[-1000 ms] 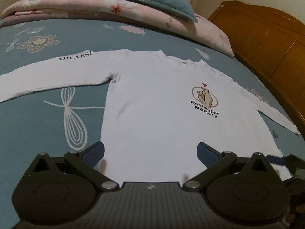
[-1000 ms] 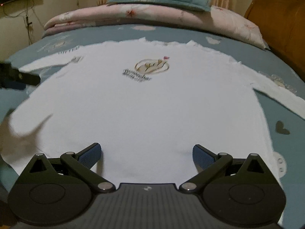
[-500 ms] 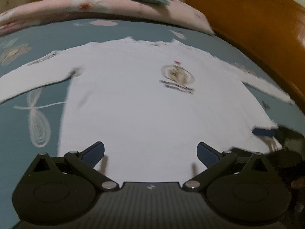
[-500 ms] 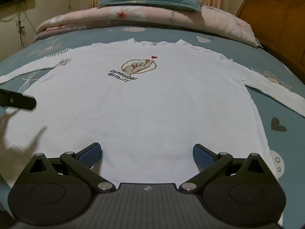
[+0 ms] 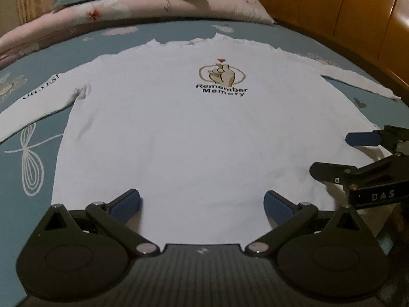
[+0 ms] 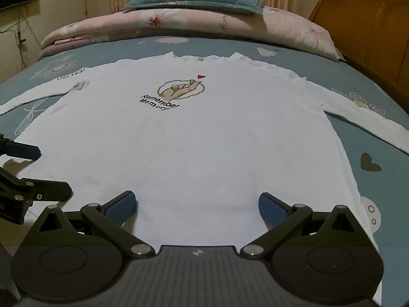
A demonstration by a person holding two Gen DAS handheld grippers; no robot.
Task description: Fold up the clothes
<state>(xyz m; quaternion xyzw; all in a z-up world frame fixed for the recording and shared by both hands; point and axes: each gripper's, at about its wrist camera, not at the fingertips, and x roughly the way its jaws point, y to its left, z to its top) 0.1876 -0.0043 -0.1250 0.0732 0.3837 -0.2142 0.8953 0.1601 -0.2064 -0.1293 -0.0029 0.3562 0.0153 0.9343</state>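
Your left gripper (image 5: 202, 200): fingers spread wide, holding nothing, over the near hem. White long-sleeved shirt (image 5: 184, 133) lies flat, print up, sleeves out, on the blue bedsheet (image 6: 370, 179). Your right gripper (image 6: 196, 204): fingers equally wide, empty, over the hem further right.

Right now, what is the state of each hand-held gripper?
Left hand-held gripper: open, holding nothing.
Right hand-held gripper: open, holding nothing, above the white shirt.
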